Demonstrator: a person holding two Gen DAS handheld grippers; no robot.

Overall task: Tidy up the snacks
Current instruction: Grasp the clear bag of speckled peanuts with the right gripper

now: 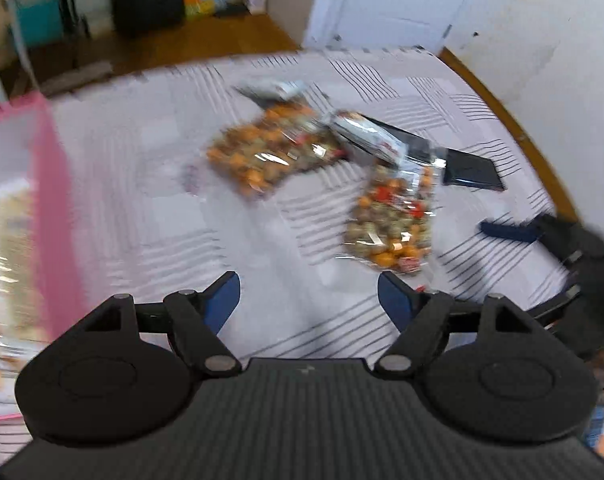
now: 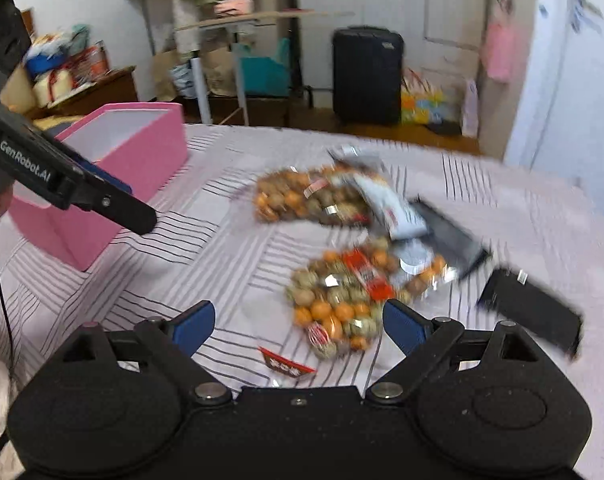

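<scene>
Right wrist view shows the snacks piled mid-bed: a near bag (image 2: 336, 308) of orange and tan pieces lies just ahead of the right gripper (image 2: 298, 320), a far bag (image 2: 302, 200) of the same mix lies beyond it, and a grey packet (image 2: 390, 204) lies across the far bag's right end. Two dark packets (image 2: 454, 240) and (image 2: 530, 316) sit to the right, and a small red wrapper (image 2: 288, 364) lies close under the gripper. Its jaws stand wide apart, with nothing between them and touching nothing. The left gripper (image 2: 142, 220) reaches in from the left beside a pink box (image 2: 142, 152), which stands open-topped on the bed, well apart from the pile.

From the left wrist, the left gripper (image 1: 308, 300) likewise has its jaws apart and empty above bare sheet (image 1: 142, 200), both bags ahead of it and to the right. The pink box (image 1: 58, 184) fills the left edge, blurred, and something seems to lie inside.

The sheet is pale with grey stripes. Beyond it are a wooden floor (image 2: 402, 128), a black suitcase (image 2: 368, 76), a teal bin (image 2: 262, 72), a white door (image 2: 454, 20) and white walls.
</scene>
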